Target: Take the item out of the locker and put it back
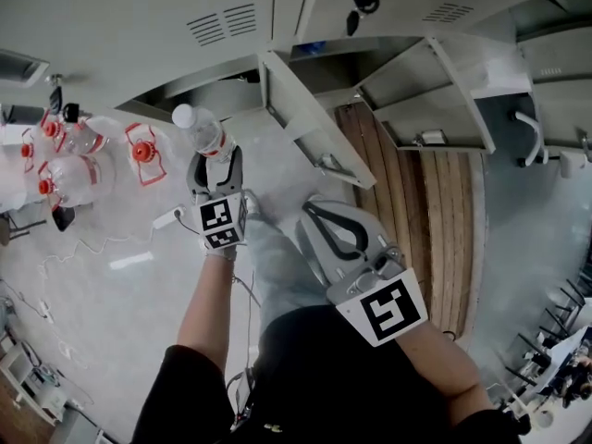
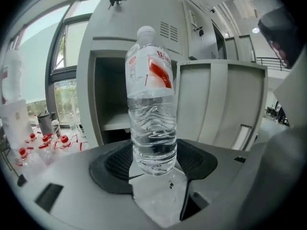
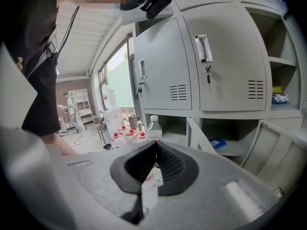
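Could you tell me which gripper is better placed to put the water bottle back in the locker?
Left. The left gripper is shut on the upright water bottle, facing the open locker compartment. The right gripper has its jaws together on nothing and sits back near the person's body.

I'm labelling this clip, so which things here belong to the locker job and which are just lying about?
Part of the job:
- water bottle, gripped in the left tool
- locker, open beyond the bottle
- right tool, shut and empty

Just lying about:
- red-capped jugs on the floor
- white power strip on the floor
- blue object in a neighbouring compartment
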Action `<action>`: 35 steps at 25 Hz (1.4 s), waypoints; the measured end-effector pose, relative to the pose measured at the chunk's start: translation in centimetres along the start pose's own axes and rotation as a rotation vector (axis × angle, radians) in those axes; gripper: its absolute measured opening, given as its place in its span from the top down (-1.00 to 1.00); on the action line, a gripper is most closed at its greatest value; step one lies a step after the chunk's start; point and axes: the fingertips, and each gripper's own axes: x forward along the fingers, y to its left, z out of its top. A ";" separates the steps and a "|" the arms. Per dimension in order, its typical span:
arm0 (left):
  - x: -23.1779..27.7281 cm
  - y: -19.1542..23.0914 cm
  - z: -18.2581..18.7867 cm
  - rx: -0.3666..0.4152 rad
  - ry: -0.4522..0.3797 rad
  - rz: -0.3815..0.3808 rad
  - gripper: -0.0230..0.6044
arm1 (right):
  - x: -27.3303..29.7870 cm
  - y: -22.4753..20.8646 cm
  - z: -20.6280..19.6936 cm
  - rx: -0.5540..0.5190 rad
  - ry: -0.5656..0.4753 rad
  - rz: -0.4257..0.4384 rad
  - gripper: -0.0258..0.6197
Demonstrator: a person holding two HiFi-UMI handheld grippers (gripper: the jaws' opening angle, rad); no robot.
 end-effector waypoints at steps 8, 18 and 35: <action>-7.4 -0.8 5.4 0.007 -0.075 0.009 -0.01 | -0.4 0.1 1.2 0.000 -0.034 0.034 0.92; -15.8 -1.9 14.2 0.010 -0.166 0.002 -0.02 | -1.8 0.4 4.5 0.008 -0.118 0.048 0.92; -20.9 -1.4 19.1 0.056 -0.178 0.015 -0.02 | -2.5 0.5 6.1 -0.019 -0.180 0.023 0.92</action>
